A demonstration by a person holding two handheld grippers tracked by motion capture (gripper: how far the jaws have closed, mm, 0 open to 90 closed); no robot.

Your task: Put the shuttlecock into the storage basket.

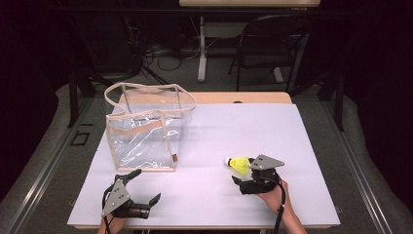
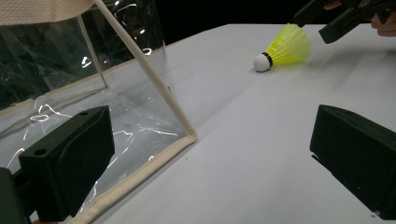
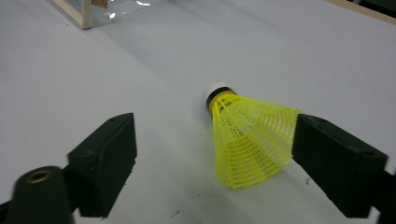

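A yellow shuttlecock (image 1: pixel 238 165) with a white cork lies on its side on the white table top, right of the middle. My right gripper (image 1: pixel 244 172) sits just behind it, open. In the right gripper view the shuttlecock (image 3: pixel 247 140) lies between the jaws of that gripper (image 3: pixel 219 140), its skirt close to the right jaw and a wide gap to the left one. My left gripper (image 1: pixel 146 185) rests at the front left, open and holding nothing. The left gripper view looks past its own jaws (image 2: pixel 210 154) to the shuttlecock (image 2: pixel 285 46) and the right gripper (image 2: pixel 336 18) beyond.
A clear plastic tote bag (image 1: pixel 146 131) with beige trim stands upright and open-topped at the left of the table (image 1: pixel 253 122), just ahead of my left gripper; its near corner (image 2: pixel 187 135) shows close up. A black chair (image 1: pixel 272 44) stands beyond the far edge.
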